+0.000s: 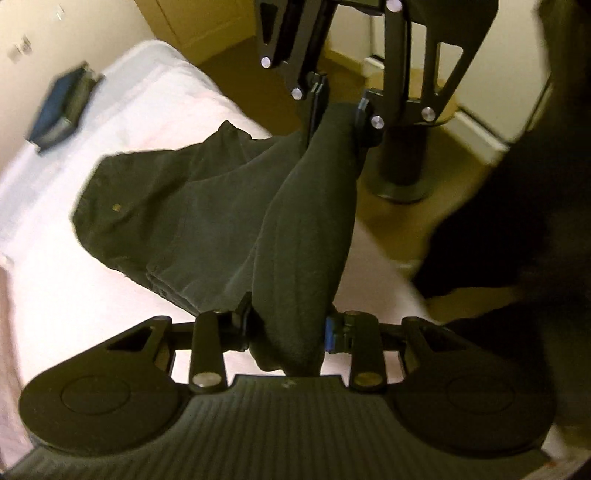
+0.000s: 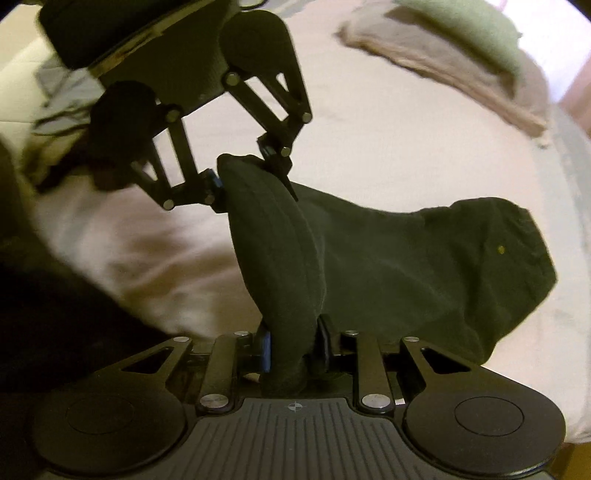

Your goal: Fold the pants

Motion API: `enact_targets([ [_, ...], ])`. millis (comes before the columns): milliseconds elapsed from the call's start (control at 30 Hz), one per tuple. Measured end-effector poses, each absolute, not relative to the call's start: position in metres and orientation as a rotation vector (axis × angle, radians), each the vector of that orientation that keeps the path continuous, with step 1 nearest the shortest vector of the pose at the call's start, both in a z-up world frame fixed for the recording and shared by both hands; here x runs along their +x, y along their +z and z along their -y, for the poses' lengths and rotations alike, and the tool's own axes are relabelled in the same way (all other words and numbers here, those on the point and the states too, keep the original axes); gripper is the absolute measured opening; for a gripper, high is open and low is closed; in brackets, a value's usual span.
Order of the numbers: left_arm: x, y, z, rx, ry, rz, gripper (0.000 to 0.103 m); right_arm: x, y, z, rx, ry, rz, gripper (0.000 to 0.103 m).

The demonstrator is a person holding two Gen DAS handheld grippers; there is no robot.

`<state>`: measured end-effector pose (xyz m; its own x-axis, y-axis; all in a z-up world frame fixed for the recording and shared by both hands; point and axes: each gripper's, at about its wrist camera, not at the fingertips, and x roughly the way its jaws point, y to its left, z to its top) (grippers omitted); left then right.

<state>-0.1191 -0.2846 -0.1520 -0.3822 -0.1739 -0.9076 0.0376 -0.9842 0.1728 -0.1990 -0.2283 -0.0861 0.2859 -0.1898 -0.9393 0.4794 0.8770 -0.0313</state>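
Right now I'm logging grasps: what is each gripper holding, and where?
Both hold the dark pants: the left gripper and right gripper each clamp one end of a bunched fold of cloth lifted off the bed.

pants [image 1: 177,206] on bed [image 1: 74,295] | edge btwn left claw [image 1: 290,332] & right claw [image 1: 338,110]

A bed with white bedding [image 1: 74,258] fills most of the room, its sheet lightly rumpled. Beyond its far corner, brown carpet [image 1: 236,85] runs to cream walls [image 1: 55,37] and a pale wooden door [image 1: 199,26]. A dark pedestal base [image 1: 402,173] stands on the floor just beside the bed's edge. Toward the bed's far edge lies a brownish blanket [image 2: 461,70] topped by a green cushion [image 2: 469,26].
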Motion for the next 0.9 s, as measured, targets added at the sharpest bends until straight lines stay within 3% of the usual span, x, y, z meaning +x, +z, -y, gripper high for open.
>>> enact_targets([
  [167, -0.126, -0.112, 0.318, 1.672, -2.553, 0.061, 0.030, -0.211, -0.043, 0.263, 0.304, -0.400, -1.209, 0.021],
  [433, -0.177, -0.041, 0.468, 1.628, -2.585, -0.124, 0.031, -0.270, 0.019, 0.396, 0.371, -0.353, -1.154, 0.021],
  [733, -0.226, -0.075, 0.654, 1.646, -2.492, -0.600, 0.031, -0.355, -0.024, 0.600, 0.678, -0.175, -1.020, 0.022],
  [900, -0.236, -0.085, 0.703, 1.640, -2.448, -0.688, 0.031, -0.379, -0.044, 0.658, 0.777, -0.120, -0.960, 0.021],
])
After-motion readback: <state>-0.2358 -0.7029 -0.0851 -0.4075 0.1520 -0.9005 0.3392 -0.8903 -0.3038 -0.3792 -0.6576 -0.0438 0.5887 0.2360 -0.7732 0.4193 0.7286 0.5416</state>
